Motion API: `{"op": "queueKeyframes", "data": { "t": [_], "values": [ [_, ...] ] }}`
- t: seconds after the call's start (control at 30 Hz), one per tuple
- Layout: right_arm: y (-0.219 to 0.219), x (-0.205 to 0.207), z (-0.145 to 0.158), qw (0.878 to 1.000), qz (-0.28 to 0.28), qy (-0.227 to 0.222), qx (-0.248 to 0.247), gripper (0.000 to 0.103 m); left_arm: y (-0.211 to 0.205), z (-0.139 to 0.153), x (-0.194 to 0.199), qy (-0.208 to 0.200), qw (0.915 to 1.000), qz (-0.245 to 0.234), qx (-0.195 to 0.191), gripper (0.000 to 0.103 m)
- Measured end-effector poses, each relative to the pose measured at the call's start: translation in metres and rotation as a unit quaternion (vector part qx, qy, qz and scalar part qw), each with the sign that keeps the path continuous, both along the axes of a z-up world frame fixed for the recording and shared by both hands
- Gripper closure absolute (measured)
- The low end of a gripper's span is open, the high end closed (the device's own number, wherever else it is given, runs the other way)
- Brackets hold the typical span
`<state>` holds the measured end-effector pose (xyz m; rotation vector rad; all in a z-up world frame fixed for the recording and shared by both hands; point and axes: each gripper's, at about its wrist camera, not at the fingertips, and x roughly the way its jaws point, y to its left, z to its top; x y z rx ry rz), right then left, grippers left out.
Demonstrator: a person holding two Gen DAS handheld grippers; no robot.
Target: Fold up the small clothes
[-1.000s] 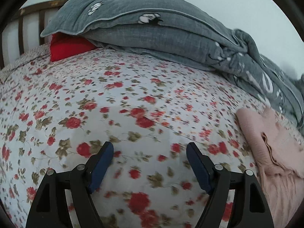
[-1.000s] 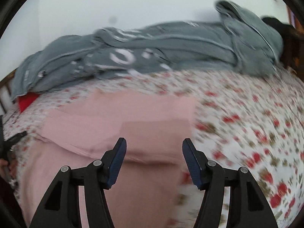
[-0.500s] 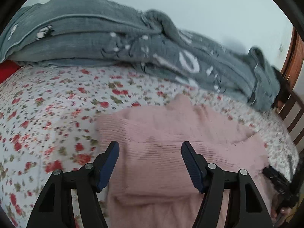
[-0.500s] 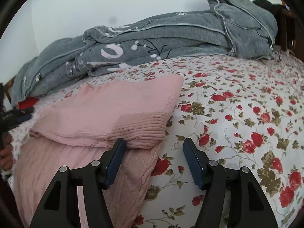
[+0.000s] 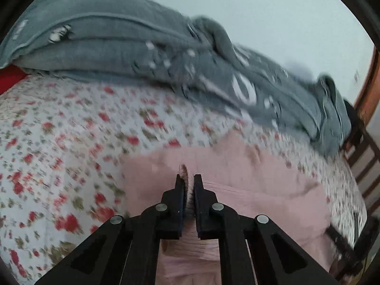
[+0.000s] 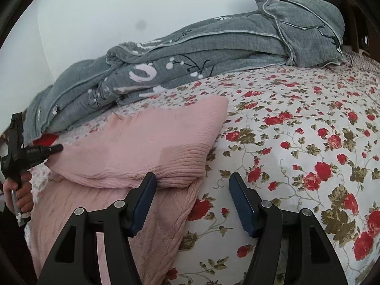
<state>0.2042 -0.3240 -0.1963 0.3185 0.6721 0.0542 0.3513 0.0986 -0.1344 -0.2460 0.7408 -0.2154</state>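
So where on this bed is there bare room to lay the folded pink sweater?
Free: floral sheet right of the pink sweater, below the grey quilt. Crowded: the quilt along the wall, and the sweater's own patch.

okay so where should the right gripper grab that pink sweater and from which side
Probably the near right corner of the pink sweater, where the folded ribbed hem lies thick and raised off the floral bedsheet. Come from the front; the open right gripper already straddles that corner. The left gripper pinches the other side.
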Motion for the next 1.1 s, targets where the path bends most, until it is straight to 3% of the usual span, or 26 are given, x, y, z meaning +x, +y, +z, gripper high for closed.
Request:
{"op": "queueKeyframes", "data": {
  "t": [0.2, 0.23, 0.3, 0.33, 0.4, 0.47, 0.53, 0.57, 0.63, 0.7, 0.83, 1.1],
  "values": [
    [-0.004, -0.001, 0.001, 1.000, -0.001, -0.006, 0.016, 0.040, -0.009, -0.045, 0.002, 0.051, 0.9970, -0.002, 0.058, 0.091],
    [-0.004, -0.001, 0.001, 1.000, -0.002, -0.006, 0.015, 0.040, -0.011, -0.046, -0.001, 0.040, 0.9972, -0.006, 0.062, 0.087],
    [-0.004, -0.001, 0.001, 1.000, -0.001, -0.006, 0.015, 0.040, -0.011, -0.037, -0.006, 0.027, 0.9982, -0.016, 0.051, 0.067],
    [-0.004, -0.001, 0.001, 1.000, -0.001, -0.007, 0.016, 0.040, -0.009, -0.034, -0.007, 0.021, 0.9988, -0.017, 0.041, 0.051],
    [-0.005, -0.001, 0.001, 1.000, -0.001, -0.007, 0.017, 0.040, -0.005, -0.026, -0.020, -0.017, 0.9994, -0.019, 0.023, 0.047],
    [-0.006, -0.001, 0.001, 1.000, -0.001, -0.008, 0.022, 0.040, -0.009, -0.030, -0.023, -0.024, 0.9986, -0.023, 0.041, 0.040],
    [-0.008, -0.001, 0.001, 1.000, -0.006, -0.007, 0.025, 0.042, -0.013, -0.052, -0.016, 0.017, 0.9974, -0.019, 0.067, 0.040],
    [-0.008, -0.001, 0.001, 1.000, -0.009, -0.006, 0.023, 0.043, -0.011, -0.053, -0.015, 0.022, 0.9978, -0.018, 0.059, 0.039],
    [-0.005, 0.000, 0.001, 1.000, -0.014, -0.002, 0.012, 0.043, -0.005, -0.048, -0.019, 0.009, 0.9988, -0.002, 0.048, 0.032],
    [-0.003, 0.001, 0.001, 1.000, -0.016, 0.002, 0.005, 0.043, -0.003, -0.052, -0.018, 0.024, 0.9989, 0.000, 0.041, 0.032],
    [-0.003, 0.002, 0.002, 1.000, -0.017, 0.004, 0.003, 0.042, 0.003, -0.052, -0.026, 0.016, 0.9995, 0.007, 0.028, 0.030],
    [0.013, 0.002, 0.004, 0.998, -0.027, 0.022, -0.054, 0.042, 0.008, -0.053, -0.050, 0.003, 0.9988, 0.020, 0.044, 0.027]
  ]
}}
